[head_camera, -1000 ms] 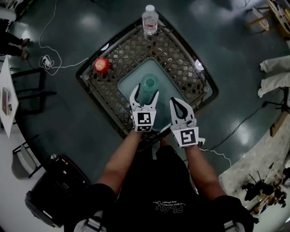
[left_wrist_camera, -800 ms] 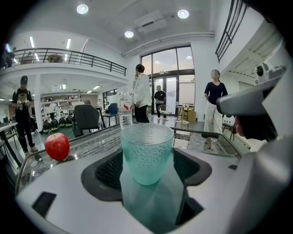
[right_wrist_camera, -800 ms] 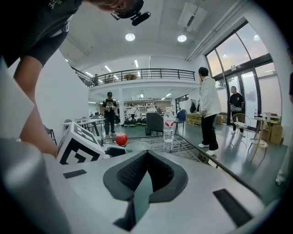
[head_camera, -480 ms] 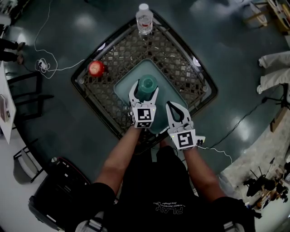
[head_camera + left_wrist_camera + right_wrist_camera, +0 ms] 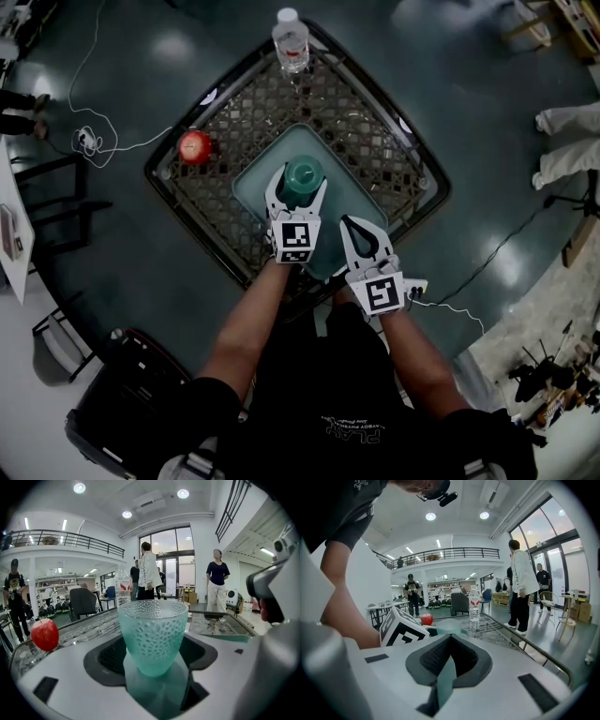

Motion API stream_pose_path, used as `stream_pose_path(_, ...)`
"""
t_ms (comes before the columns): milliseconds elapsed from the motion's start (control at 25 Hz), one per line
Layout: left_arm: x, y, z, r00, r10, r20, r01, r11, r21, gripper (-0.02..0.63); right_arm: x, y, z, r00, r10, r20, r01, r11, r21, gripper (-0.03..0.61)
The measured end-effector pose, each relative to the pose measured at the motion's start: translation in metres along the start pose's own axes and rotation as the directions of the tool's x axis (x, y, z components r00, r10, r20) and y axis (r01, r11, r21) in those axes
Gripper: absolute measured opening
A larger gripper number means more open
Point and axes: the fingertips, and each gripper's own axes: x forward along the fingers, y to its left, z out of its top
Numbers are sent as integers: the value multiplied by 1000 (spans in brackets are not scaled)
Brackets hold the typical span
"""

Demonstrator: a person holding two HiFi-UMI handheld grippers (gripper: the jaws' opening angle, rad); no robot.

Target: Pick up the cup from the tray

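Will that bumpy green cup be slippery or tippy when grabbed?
The cup looks empty, so it is probably light. Its dimpled wall should aid grip. Its narrow base means a nudge might tip it.

The person's black shirt (image 5: 352, 429) bears upside-down print reading "PLAY".

Glossy dark floor (image 5: 487, 112), white walls (image 5: 202, 543), tall windows (image 5: 172, 543).
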Motion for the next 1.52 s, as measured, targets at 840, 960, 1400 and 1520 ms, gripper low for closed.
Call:
stream_pose_path(840, -46, 1, 49, 995, 35, 96, -34, 999, -10, 350, -10, 3, 19, 999, -1, 50, 3, 1000, -26, 9)
stream_pose_path(960, -62, 1, 58, 994, 46, 103, -45, 999, -14, 350, -14, 5, 29, 997, 8, 79, -5, 999, -44, 9)
stream_pose_path(1400, -126, -4, 84, 989, 86, 120, -84, 996, -23, 350, -31, 13, 71, 987, 36, 158, -23, 996, -87, 9)
stream_pose_path(1520, -147, -6, 90, 988, 101, 117, -100, 995, -14, 350, -39, 22, 86, 982, 49, 183, -32, 995, -94, 9)
